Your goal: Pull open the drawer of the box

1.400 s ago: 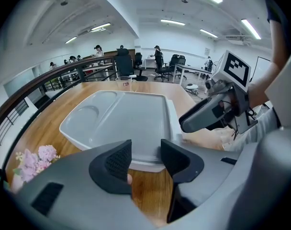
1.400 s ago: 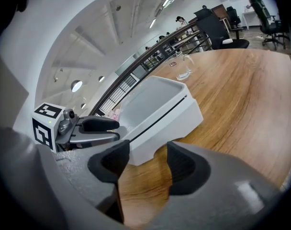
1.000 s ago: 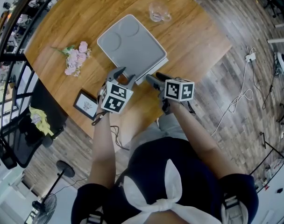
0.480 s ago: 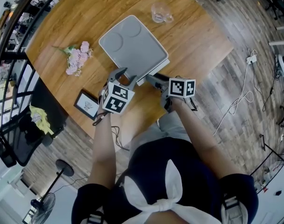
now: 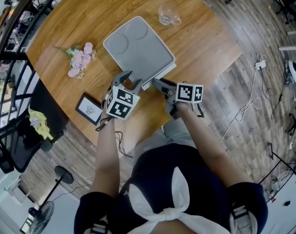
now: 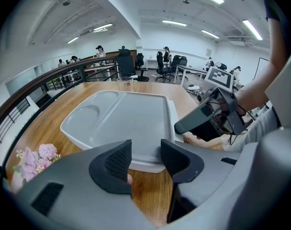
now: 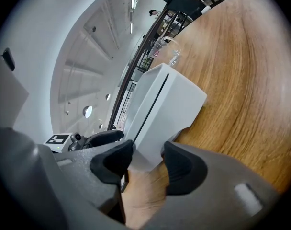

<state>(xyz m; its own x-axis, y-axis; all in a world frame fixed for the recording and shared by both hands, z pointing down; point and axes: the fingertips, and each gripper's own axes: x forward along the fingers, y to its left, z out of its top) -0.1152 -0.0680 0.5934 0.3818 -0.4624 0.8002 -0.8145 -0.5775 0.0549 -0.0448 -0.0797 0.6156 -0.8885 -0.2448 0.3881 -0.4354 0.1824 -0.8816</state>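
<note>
Box (image 5: pixel 138 48), grey on top and white at the sides, sits near the middle of the round wooden table (image 5: pixel 206 38), with one corner pointing to 6 o'clock toward the person. The left gripper (image 5: pixel 130 79) hovers at that corner with its jaws apart. In the left gripper view the box's near rim shows in the gap beyond the pads, which do not press on it. The right gripper (image 5: pixel 158 83) is at the box's 5 o'clock, aimed at the white side where a dark slit (image 7: pixel 152 104) runs. Its jaws have just been closing with the box's lower corner between them, but they stand apart and bare wood shows between the pads. A clear glass (image 5: pixel 166 14) stands at the box's 1 o'clock, pink flowers (image 5: pixel 80 60) lie at 9 o'clock, and a small framed picture (image 5: pixel 89 108) lies at 7 o'clock by the table's edge.
</note>
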